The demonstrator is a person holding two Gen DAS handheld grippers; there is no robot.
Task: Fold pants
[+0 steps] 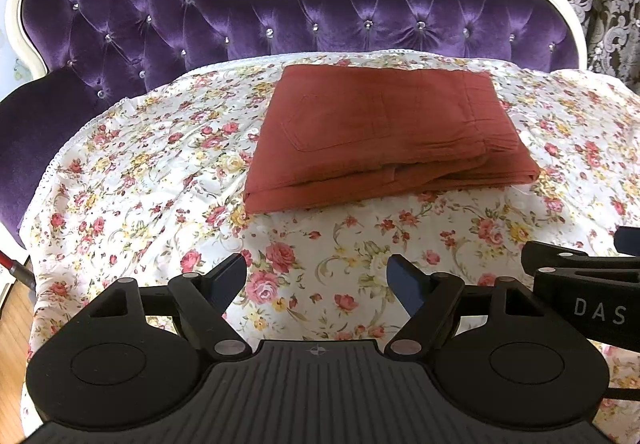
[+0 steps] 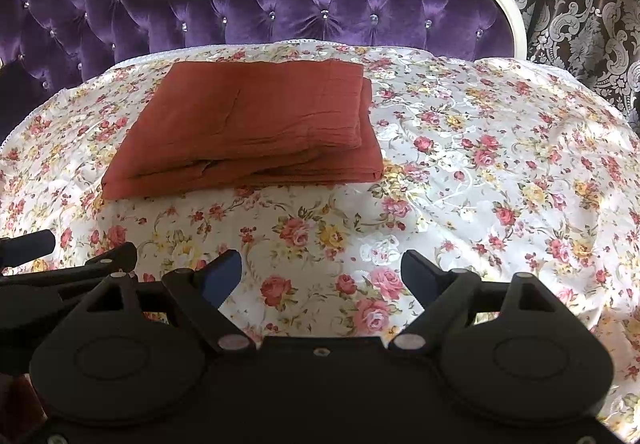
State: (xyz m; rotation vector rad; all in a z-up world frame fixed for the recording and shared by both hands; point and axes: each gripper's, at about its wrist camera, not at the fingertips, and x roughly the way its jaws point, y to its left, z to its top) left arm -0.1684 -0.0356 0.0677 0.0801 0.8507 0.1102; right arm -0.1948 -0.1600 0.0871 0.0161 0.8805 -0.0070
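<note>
The rust-red pants point(image 1: 384, 132) lie folded into a compact stack on the floral cover point(image 1: 160, 172), toward the far edge of the sofa by the purple tufted backrest point(image 1: 240, 16). Both the left tool point(image 1: 316, 280) and the right tool point(image 2: 322, 272) hang wide and empty over the near edge, well apart from the stack; the fold looks finished, so nothing needs holding.

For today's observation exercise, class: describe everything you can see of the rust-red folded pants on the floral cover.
The rust-red folded pants form a neat, flat, roughly rectangular bundle of soft woven-looking cloth. A stitched patch pocket shows on the top layer, and several stacked layers show along the near edge. They lie on the floral cover, in front of the purple tufted backrest. Both the left gripper and the right gripper are open and clear of them.
</note>
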